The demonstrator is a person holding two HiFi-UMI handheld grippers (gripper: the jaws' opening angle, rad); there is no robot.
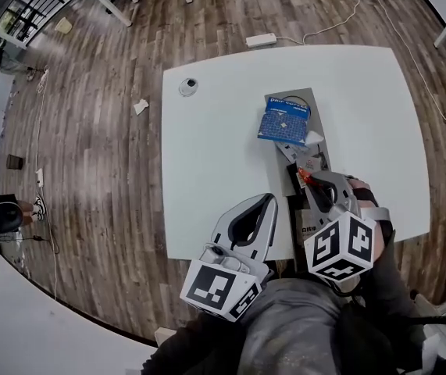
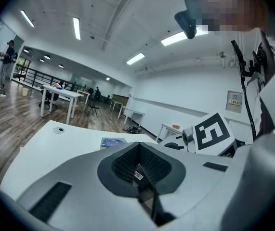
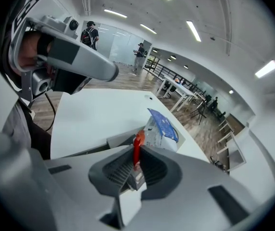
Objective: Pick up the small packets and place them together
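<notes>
L gripper (image 2: 144, 186), close to the body, has its jaws together w/ nothing between. R gripper (image 3: 136, 170) is clamped on a thin red packet (image 3: 137, 148), edge-up, its long axis along the jaws. Just beyond it on the table (image 1: 207, 147) lie the blue packets (image 1: 283, 121) on a grey mat (image 1: 308, 100), so the R hand is nearer. The R gripper view shows the pinch. The head view shows where the packets lie vs. both grippers.

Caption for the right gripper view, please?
Right gripper shut on a red-topped packet, white table beyond with a blue bag on a grey board.
</notes>
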